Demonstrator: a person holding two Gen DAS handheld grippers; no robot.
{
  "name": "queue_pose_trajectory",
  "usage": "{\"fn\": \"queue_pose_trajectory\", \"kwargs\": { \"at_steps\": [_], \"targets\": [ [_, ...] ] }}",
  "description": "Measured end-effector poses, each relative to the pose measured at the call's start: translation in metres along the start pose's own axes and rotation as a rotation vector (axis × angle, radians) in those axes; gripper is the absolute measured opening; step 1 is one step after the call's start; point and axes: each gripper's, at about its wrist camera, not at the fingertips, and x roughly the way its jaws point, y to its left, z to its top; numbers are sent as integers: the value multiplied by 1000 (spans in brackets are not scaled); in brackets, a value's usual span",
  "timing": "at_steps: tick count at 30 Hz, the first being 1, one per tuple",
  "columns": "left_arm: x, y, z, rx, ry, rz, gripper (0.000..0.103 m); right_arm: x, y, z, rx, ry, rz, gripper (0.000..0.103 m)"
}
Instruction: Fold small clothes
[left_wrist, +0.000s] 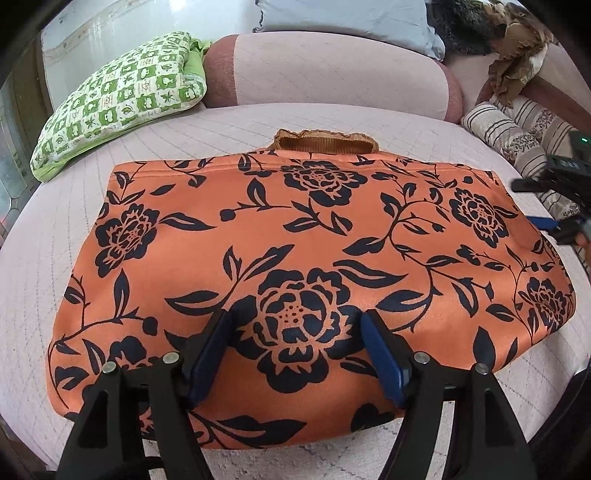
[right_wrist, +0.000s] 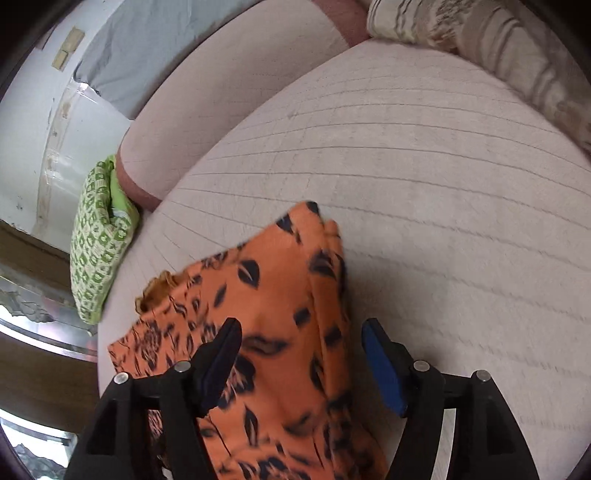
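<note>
While the orange floral garment lies flat mid-bed, a green checked pillow sits at ten o'clock, striped pillows at two; left gripper and right gripper both gape wide, holding nothing. No legible writing.

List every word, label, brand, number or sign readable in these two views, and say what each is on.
None can be read.
Green checked pillow: its squares carry small leaf and fruit motifs, perhaps tiny marks, too small to read.
Orange garment: dark flower print only, no lettering or tag showing.
Right gripper: a green light, no text.
Wall patches: blank or blurred.
</note>
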Motion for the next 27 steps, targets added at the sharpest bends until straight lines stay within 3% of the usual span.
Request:
{"fn": "queue_pose_trajectory", "kwargs": {
  "at_steps": [2, 4, 5, 10, 17, 21, 24, 27],
  "targets": [
    [0, -1, 0, 2, -2, 3, 74, 21, 2, 9, -7, 50, 32, 70],
    [1, -1, 0, 8, -3, 5, 74, 38, -2, 13, -32, 87, -8, 60],
    [0, -1, 0, 8, -4, 4, 74, 41, -6, 15, -4, 89, -20, 59],
    [0, -1, 0, 4, -1, 2, 74, 11, -6, 7, 80, 11, -36, 64],
    [-1, -1, -1, 2, 0, 5, 74, -74, -8, -85, 155, -156, 16, 75],
    [-2, -1, -1, -5, 4, 5, 74, -81, -6, -148, 185, -86, 106, 78],
    [-3, -1, 0, -11, 10, 3, 74, -57, -20, -165, 264, 11, 154, 78],
    [-5, 0, 1, -17, 21, 8, 74, -36, -27, -163, 341, 13, 184, 78]
  ]
}}
